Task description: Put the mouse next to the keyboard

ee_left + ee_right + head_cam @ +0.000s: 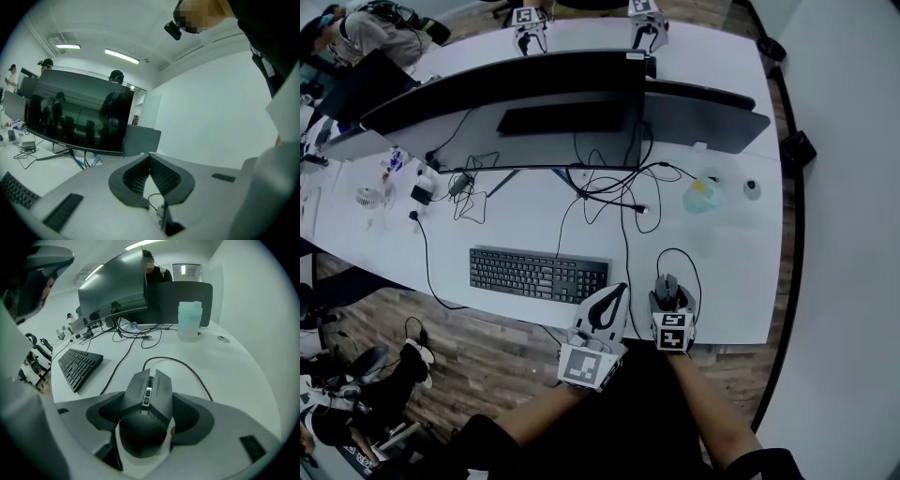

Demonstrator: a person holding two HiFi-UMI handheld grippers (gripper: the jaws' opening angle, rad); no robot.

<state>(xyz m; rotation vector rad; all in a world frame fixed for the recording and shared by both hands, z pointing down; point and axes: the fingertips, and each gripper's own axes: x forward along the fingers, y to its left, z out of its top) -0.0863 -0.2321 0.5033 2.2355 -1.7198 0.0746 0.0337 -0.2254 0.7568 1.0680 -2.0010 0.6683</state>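
Right gripper (668, 298) has its jaws pressed on both sides of the mouse (149, 394), near the keyboard (538, 274), to its right. Left gripper (150, 157), just beside the keyboard's right end, is closed and empty. The grasp seems done; the next move is a short carry toward the keyboard.

You stand at a long white desk (733, 272). Below its near edge you see a wooden floor (487, 361). On the right is a plain white wall (211, 108). Two ceiling strip lights (122, 56) are lit.

On desk (733, 267): mouse (667, 288) R of keyboard (538, 275).
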